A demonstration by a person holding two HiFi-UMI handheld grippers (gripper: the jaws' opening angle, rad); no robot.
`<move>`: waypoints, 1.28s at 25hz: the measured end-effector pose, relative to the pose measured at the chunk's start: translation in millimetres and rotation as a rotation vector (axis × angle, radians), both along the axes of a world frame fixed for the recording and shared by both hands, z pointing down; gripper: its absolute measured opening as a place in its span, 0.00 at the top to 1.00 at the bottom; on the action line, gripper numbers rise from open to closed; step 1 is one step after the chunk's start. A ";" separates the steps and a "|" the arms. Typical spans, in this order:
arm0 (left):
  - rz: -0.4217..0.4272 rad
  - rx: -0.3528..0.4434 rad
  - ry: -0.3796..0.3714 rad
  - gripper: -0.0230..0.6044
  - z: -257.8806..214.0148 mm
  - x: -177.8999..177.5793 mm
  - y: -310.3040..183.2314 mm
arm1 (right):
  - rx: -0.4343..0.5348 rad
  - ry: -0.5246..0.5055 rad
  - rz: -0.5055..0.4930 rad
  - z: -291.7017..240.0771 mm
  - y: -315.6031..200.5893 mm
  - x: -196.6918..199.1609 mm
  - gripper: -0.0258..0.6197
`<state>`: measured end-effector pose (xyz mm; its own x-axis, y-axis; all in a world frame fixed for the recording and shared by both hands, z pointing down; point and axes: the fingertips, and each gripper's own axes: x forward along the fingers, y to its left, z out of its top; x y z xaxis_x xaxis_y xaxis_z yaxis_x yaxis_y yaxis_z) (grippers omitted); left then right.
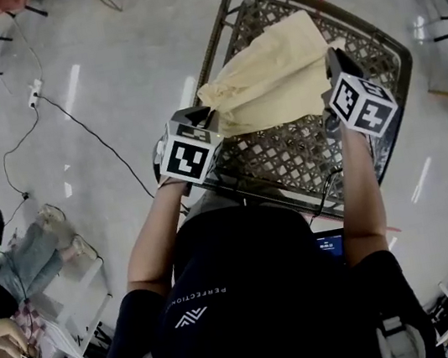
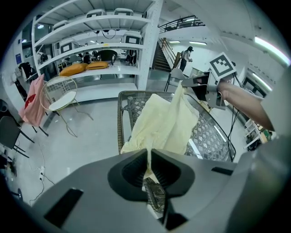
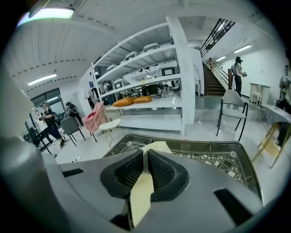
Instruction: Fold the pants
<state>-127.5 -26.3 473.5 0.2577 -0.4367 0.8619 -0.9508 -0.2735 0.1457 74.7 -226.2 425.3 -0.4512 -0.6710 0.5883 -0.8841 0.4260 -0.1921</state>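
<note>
Glossy grey floor runs under a woven lattice tabletop, which sits at one o'clock in the head view. Above it hang the pale yellow pants, stretched between my two hands. My left gripper holds the edge at their nine o'clock side, and in its own view the jaws are pinched together on a thin fold of the cloth. My right gripper holds the three o'clock side, with its jaws likewise clamped on a flat strip of the fabric that runs out behind them. From the left gripper view the cloth climbs toward one o'clock, up to the right gripper, and a bunched part sags low over the near rim of the tabletop. I cannot tell whether it touches the weave. A black cable snakes across the floor at ten o'clock of the tabletop. Farther out stand white shelving at eleven o'clock, a staircase at two o'clock, and a grey chair near it.
</note>
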 end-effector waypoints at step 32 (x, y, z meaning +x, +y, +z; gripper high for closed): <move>-0.009 -0.103 -0.070 0.91 44.1 -48.9 -25.8 | -0.125 -0.005 -0.068 80.4 -51.9 -72.8 0.87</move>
<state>-176.4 -52.1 517.6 0.1918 -0.3467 0.9182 -0.9620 -0.2517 0.1059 1.9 -278.1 505.7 -0.4964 -0.5602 0.6631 -0.8529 0.4571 -0.2524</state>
